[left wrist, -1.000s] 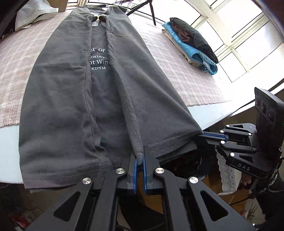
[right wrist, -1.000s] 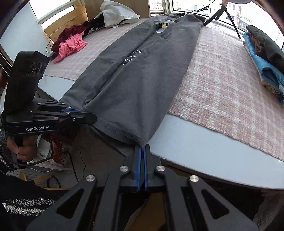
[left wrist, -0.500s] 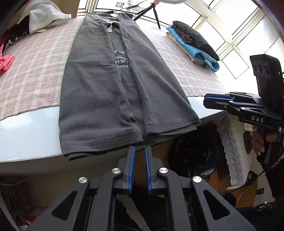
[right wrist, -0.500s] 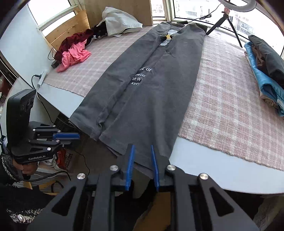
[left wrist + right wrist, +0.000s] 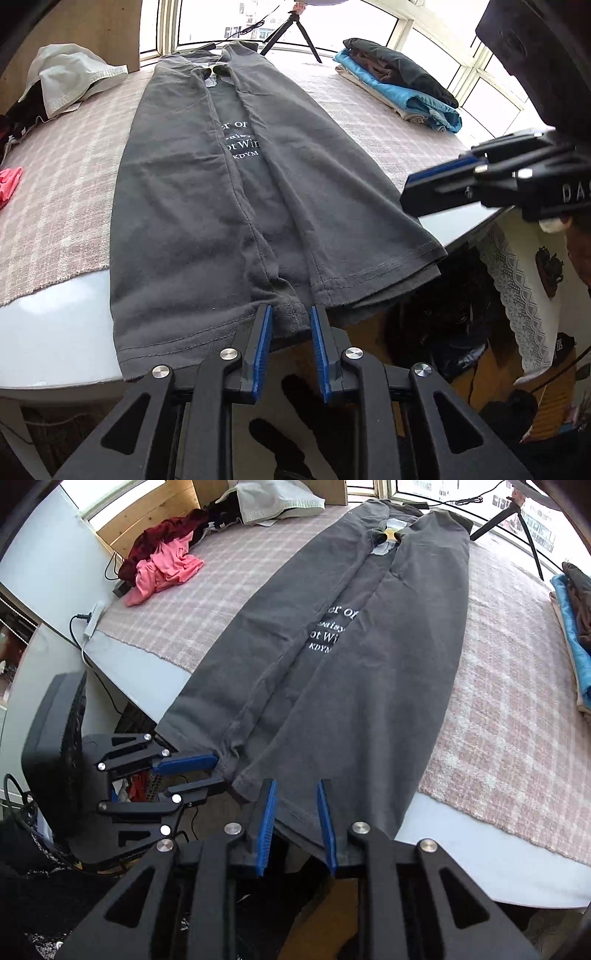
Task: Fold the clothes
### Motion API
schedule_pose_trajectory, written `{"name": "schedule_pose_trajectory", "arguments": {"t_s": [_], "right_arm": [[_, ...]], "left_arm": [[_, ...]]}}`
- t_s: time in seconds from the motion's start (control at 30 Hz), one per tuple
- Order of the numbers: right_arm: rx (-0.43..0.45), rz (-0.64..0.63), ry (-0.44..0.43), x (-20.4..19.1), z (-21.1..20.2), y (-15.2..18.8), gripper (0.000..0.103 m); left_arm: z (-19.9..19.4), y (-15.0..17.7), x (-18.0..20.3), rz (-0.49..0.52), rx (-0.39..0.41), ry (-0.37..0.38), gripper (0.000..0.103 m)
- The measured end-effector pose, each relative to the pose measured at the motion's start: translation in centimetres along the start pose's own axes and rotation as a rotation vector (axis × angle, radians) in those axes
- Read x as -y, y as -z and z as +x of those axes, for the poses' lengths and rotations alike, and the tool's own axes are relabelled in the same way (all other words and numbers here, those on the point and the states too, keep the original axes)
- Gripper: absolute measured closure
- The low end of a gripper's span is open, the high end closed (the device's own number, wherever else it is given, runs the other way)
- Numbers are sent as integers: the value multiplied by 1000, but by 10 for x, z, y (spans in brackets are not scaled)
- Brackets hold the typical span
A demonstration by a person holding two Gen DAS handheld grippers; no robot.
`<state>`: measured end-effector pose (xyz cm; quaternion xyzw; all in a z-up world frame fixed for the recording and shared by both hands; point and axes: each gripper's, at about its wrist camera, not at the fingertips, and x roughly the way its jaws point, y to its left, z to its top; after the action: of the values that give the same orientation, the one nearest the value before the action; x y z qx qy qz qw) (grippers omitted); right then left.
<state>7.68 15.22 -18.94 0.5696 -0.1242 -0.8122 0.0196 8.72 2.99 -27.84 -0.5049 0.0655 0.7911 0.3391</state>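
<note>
A dark grey T-shirt [image 5: 177, 192] with white lettering lies lengthwise on the table, both long sides folded in over the middle; it also shows in the right wrist view [image 5: 369, 686]. Its hem hangs slightly over the near table edge. My left gripper [image 5: 291, 325] is open, its blue pads on either side of the hem's middle. My right gripper [image 5: 295, 797] is open at the hem's right part. Each gripper shows in the other's view: the right one [image 5: 443, 188] above the hem's right corner, the left one [image 5: 199, 771] open at the hem.
A pink checked cloth [image 5: 517, 716] covers the white table [image 5: 55, 339]. A folded stack of clothes [image 5: 402, 81] lies at the far right. A pink and red heap [image 5: 162, 565] and a pale garment [image 5: 70, 77] lie at the far left. A tripod [image 5: 295, 26] stands behind.
Both grippers let go of the hem, opened, pulled back from the table, and have now come forward again to the hem with jaws wider open. The shirt lies flat.
</note>
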Motion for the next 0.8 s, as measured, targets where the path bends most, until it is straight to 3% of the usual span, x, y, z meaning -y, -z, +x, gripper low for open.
{"name": "schedule_pose_trajectory", "arguments": {"t_s": [0.07, 0.13, 0.23, 0.33, 0.4, 0.53, 0.63, 0.8], "right_arm": [[54, 9, -2, 6, -13, -34, 64], [104, 6, 6, 12, -19, -74, 59], [143, -4, 31, 25, -3, -138, 59], [110, 54, 55, 52, 27, -198, 59], [76, 107, 23, 72, 54, -232, 59], [10, 188, -26, 98, 103, -275, 59], [-2, 205, 7, 106, 126, -293, 59], [-5, 226, -42, 112, 146, -311, 59]], "left_arm": [[-1, 2, -5, -19, 0, 12, 95], [-2, 4, -9, -46, 1, 24, 96], [-3, 8, -14, -96, 2, 41, 97], [-3, 8, -15, -142, -5, 42, 97], [-3, 9, -15, -165, -8, 38, 97], [0, 8, -17, -209, -16, 45, 97], [1, 7, -16, -226, -23, 44, 97], [1, 4, -13, -223, -39, 32, 97]]}}
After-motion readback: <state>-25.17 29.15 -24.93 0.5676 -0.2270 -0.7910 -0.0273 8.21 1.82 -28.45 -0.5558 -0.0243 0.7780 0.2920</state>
